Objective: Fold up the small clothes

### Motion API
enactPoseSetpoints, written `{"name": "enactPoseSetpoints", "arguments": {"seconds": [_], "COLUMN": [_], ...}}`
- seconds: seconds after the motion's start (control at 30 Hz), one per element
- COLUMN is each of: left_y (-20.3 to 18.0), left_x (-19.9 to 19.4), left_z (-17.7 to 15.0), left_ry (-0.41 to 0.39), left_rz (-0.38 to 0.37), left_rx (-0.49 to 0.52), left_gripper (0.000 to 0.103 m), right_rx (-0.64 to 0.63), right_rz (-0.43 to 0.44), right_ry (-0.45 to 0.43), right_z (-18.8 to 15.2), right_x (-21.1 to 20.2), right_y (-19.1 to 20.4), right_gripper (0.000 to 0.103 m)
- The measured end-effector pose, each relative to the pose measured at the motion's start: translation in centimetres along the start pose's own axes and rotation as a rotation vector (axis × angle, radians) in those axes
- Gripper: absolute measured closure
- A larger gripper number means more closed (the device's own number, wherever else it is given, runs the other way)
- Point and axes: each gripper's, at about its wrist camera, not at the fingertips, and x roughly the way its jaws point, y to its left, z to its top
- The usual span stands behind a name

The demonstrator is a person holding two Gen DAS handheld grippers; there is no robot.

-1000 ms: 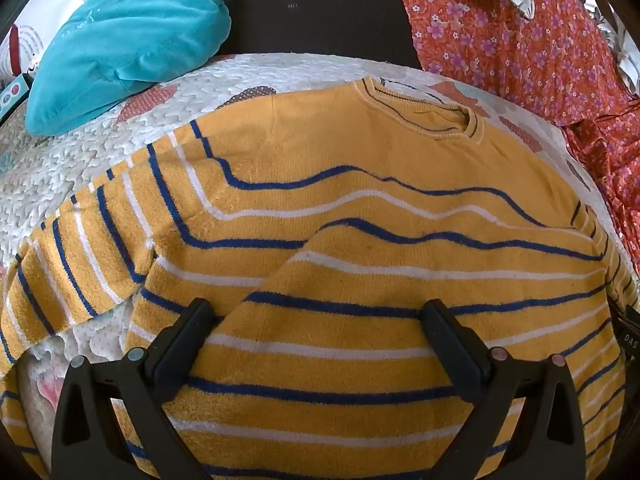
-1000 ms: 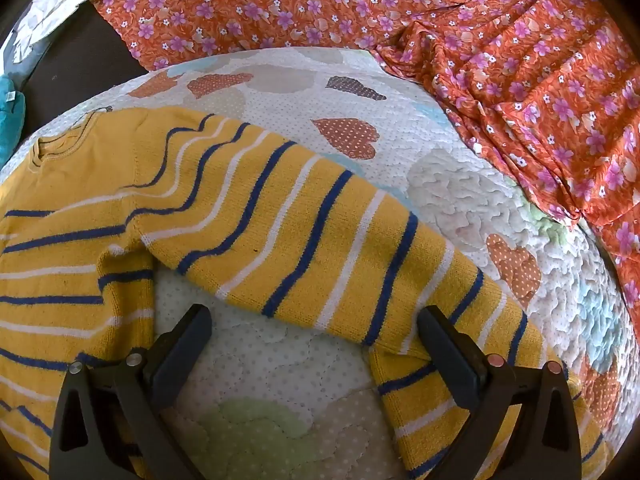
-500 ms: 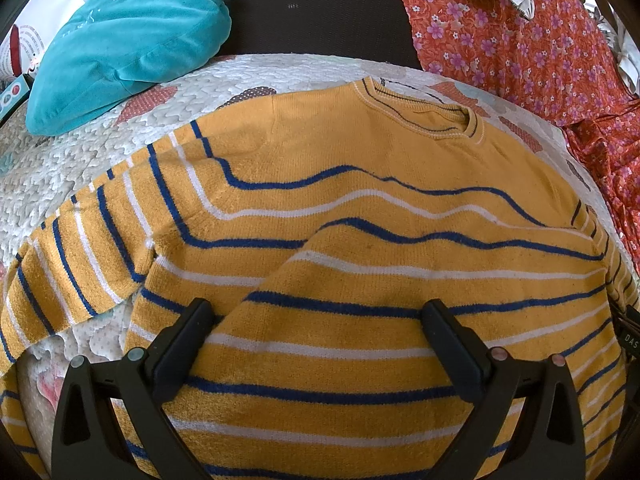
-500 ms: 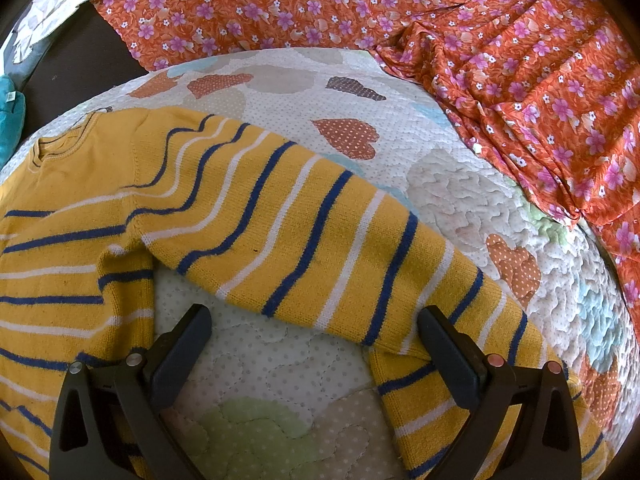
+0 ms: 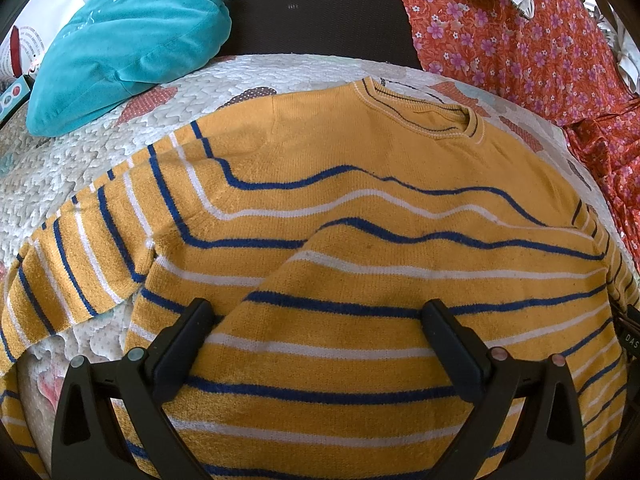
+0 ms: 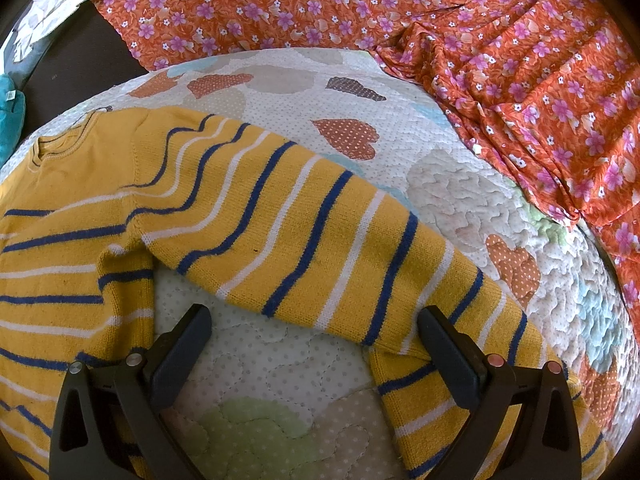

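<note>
Left gripper [image 5: 318, 320]: we held it low over the lower body of the yellow striped sweater [image 5: 340, 240], jaws spread wide, clasping nothing. Right gripper [image 6: 314, 324]: we held it likewise low, jaws wide apart and empty, one finger [image 6: 448, 356] over the right sleeve [image 6: 320, 240], the other over bare quilt [image 6: 260, 360].

Change from the earlier views: none that we could find; both grippers and the garment kept their places.

Sweater: lay flat on the quilt, collar [image 5: 424, 112] toward the quilt's far edge, long axis running from near edge to far. The right sleeve slanted outward and bent back near the cuff.

Teal pillow [image 5: 124, 40] at the far left corner; orange floral cloth [image 6: 500, 60] along the far and right edges.
</note>
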Motion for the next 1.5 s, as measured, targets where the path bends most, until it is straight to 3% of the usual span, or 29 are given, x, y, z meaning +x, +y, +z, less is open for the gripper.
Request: {"name": "enactPoseSetpoints", "arguments": {"seconds": [0.53, 0.87, 1.07, 1.33, 1.5], "left_y": [0.2, 0.4, 0.8, 0.8, 0.0], "left_x": [-0.2, 0.0, -0.1, -0.8, -1.5], "left_z": [-0.1, 0.6, 0.5, -0.3, -0.8], "left_ry": [0.006, 0.118, 0.177, 0.214, 0.248], "left_rz": [-0.001, 0.031, -0.002, -0.041, -0.012], "left_rx": [-0.001, -0.017, -0.003, 0.022, 0.072], "left_gripper": [0.000, 0.000, 0.000, 0.000, 0.000], "right_rx": [-0.001, -0.001, -0.001, 0.000, 0.008], "right_rz": [-0.001, -0.001, -0.001, 0.000, 0.002], "right_ry": [0.000, 0.000, 0.000, 0.005, 0.044], "right_z": [0.0, 0.0, 0.0, 0.0, 0.1], "right_x": [0.0, 0.0, 0.0, 0.1, 0.2], "right_y": [0.0, 0.0, -0.1, 0.1, -0.3], "right_gripper": [0.000, 0.000, 0.000, 0.000, 0.000]}}
